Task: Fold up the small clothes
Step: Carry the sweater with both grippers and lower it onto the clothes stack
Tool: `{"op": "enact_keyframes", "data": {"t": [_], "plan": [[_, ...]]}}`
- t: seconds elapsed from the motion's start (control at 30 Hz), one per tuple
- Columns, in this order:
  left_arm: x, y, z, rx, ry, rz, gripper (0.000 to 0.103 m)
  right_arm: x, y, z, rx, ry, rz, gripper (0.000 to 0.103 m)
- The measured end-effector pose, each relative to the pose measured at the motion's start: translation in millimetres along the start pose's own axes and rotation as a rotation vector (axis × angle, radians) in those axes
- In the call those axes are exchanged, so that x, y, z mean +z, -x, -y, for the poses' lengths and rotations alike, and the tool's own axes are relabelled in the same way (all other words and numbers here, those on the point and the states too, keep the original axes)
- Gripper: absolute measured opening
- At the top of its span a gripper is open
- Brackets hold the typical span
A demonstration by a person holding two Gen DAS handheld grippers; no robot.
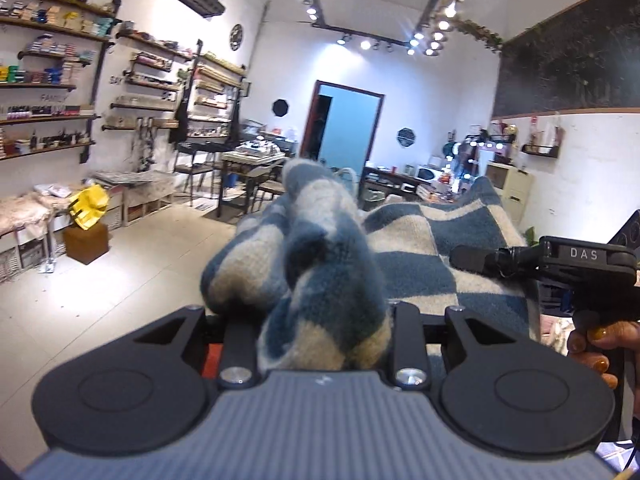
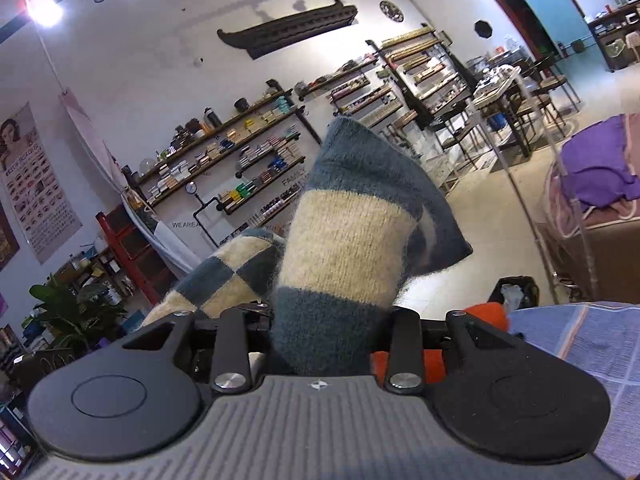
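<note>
Both tongs hold the blue-and-cream checked knit garment (image 1: 404, 240) up in the air: the left tongs (image 1: 320, 320) are clamped on a bunched fold, the right tongs (image 2: 324, 320) on another edge. It looks soft, fuzzy, light and floppy; gripping at corners or hems should spread it best.

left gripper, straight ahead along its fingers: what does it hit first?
The left gripper is already shut on the blue-and-cream checked knit, which fills the line ahead. Past that bunched fabric the way looks free: open floor, then distant tables. Depth is unclear.
</note>
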State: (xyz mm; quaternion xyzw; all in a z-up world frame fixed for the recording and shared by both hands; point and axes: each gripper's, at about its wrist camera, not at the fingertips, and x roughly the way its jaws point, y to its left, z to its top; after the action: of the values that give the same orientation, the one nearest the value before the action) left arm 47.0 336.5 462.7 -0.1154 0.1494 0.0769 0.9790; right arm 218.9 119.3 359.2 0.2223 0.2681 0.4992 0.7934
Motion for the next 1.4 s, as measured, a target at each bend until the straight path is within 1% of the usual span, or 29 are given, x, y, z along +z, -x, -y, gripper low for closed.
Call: {"op": "enact_keyframes", "data": {"t": [0.03,0.13,0.27,0.37,0.43,0.53,0.63,0.7,0.73,0.83,0.87,0.9,0.93,0.97,1.0,1.07,1.13,1.2,1.23,1.3,1.33,1.37,1.4], "plan": [[2,-3,-8,0.022,-0.002,-0.008,0.03,-1,-9,0,0.005,-0.009,-0.01,0.062],[4,-12,-28,0.064,-0.009,-0.029,0.03,-12,-21,-3,-0.007,0.03,-0.039,0.062],[1,-37,-47,0.101,-0.003,-0.046,0.03,-20,-38,5,-0.019,0.038,-0.065,0.062],[-8,-63,-53,0.114,0.005,-0.085,0.03,-25,-50,18,-0.05,-0.006,-0.095,0.062],[-16,-82,-62,0.107,0.043,-0.119,0.03,-31,-58,26,-0.082,-0.032,-0.116,0.062],[-34,-100,-80,0.115,0.077,-0.16,0.03,-42,-71,33,-0.12,-0.043,-0.159,0.062],[-51,-108,-101,0.112,0.124,-0.159,0.035,-49,-78,43,-0.153,-0.08,-0.179,0.062],[-55,-110,-116,0.101,0.159,-0.15,0.041,-51,-80,45,-0.166,-0.073,-0.174,0.063],[-56,-111,-122,0.099,0.167,-0.148,0.042,-50,-81,46,-0.166,-0.077,-0.171,0.063],[-61,-115,-131,0.103,0.157,-0.15,0.052,-52,-82,48,-0.177,-0.075,-0.183,0.065],[-63,-118,-134,0.106,0.161,-0.148,0.058,-52,-83,46,-0.18,-0.078,-0.186,0.066],[-66,-118,-136,0.111,0.172,-0.146,0.068,-52,-83,48,-0.18,-0.086,-0.186,0.067],[-68,-119,-140,0.124,0.189,-0.143,0.076,-53,-82,49,-0.18,-0.097,-0.184,0.068],[-70,-120,-145,0.14,0.202,-0.14,0.091,-54,-84,49,-0.185,-0.108,-0.18,0.069],[-71,-121,-151,0.146,0.208,-0.136,0.096,-55,-83,50,-0.19,-0.112,-0.178,0.072],[-73,-121,-157,0.137,0.217,-0.136,0.097,-56,-82,49,-0.193,-0.114,-0.176,0.076],[-72,-122,-162,0.138,0.228,-0.138,0.097,-57,-82,48,-0.189,-0.105,-0.176,0.078],[-70,-119,-163,0.16,0.236,-0.139,0.103,-57,-83,45,-0.191,-0.096,-0.169,0.08],[-69,-118,-165,0.166,0.242,-0.134,0.103,-58,-83,46,-0.195,-0.096,-0.164,0.082],[-65,-114,-170,0.169,0.253,-0.132,0.103,-56,-83,45,-0.21,-0.091,-0.155,0.091],[-63,-113,-172,0.17,0.249,-0.136,0.103,-55,-82,44,-0.215,-0.082,-0.149,0.093],[-61,-111,-173,0.177,0.237,-0.138,0.103,-54,-81,42,-0.219,-0.064,-0.142,0.099],[-59,-109,-173,0.192,0.22,-0.134,0.103,-52,-79,39,-0.221,-0.031,-0.138,0.101]]}}
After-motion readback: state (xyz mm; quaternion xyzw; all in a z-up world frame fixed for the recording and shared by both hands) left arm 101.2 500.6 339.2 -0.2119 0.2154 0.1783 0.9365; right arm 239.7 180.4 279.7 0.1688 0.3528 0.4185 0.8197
